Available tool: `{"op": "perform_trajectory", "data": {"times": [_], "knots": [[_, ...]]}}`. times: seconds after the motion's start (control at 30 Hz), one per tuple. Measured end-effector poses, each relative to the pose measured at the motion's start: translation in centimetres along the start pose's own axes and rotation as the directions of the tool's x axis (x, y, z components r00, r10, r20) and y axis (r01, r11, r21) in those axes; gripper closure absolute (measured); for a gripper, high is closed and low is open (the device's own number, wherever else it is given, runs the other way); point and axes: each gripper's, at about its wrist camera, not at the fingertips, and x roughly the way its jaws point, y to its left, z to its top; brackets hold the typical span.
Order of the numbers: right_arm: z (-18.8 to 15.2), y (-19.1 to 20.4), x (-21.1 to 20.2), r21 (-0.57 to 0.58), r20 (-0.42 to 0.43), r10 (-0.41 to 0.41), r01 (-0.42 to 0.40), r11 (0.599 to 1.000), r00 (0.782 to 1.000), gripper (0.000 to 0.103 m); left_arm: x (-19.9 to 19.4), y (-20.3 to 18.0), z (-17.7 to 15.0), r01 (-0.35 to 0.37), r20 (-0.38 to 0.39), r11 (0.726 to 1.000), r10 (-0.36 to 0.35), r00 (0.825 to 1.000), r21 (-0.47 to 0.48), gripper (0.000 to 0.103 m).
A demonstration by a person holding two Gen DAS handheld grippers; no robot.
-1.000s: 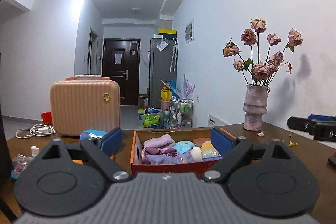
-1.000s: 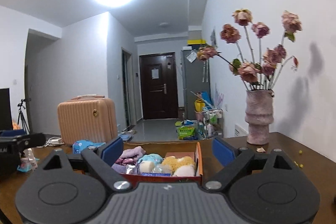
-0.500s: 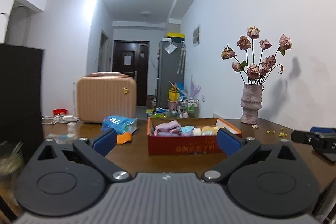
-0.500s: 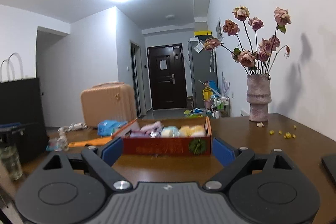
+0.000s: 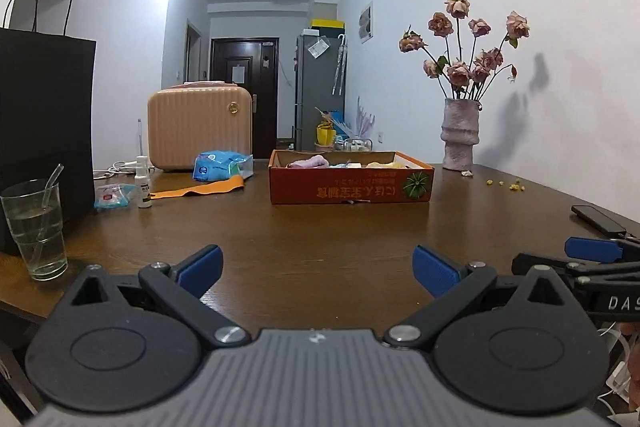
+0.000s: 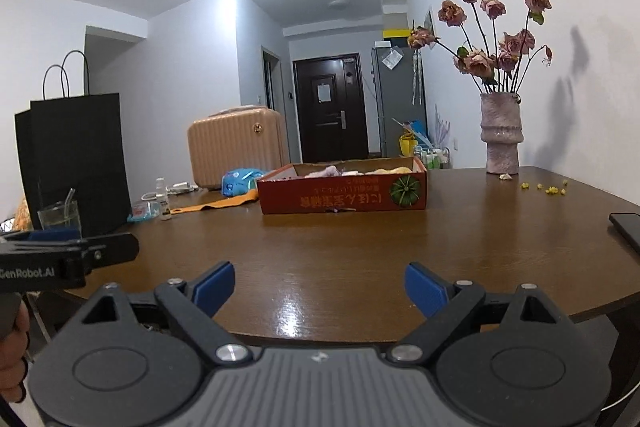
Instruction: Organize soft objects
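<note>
Across the table, well apart from both grippers' spread, empty fingers, sits the red box of soft objects.

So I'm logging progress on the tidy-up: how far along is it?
Done, apparently: soft items lie inside the red box. In hand: nothing; the left gripper and right gripper are open and empty. Possibly left: the orange cloth and blue packet beside the box.

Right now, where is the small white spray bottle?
In the left wrist view, the small white spray bottle stands on the table's left side, between the black paper bag and the orange cloth strip.
</note>
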Motion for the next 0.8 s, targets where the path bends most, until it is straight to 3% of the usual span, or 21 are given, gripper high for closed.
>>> {"op": "perform_trajectory", "data": {"times": [0.8], "knots": [[0.48, 0.09, 0.35, -0.007, 0.000, -0.006, 0.006, 1.000, 1.000, 0.011, 0.17, -0.05, 0.25, -0.011, 0.006, 1.000, 0.011, 1.000, 0.004, 0.000]]}}
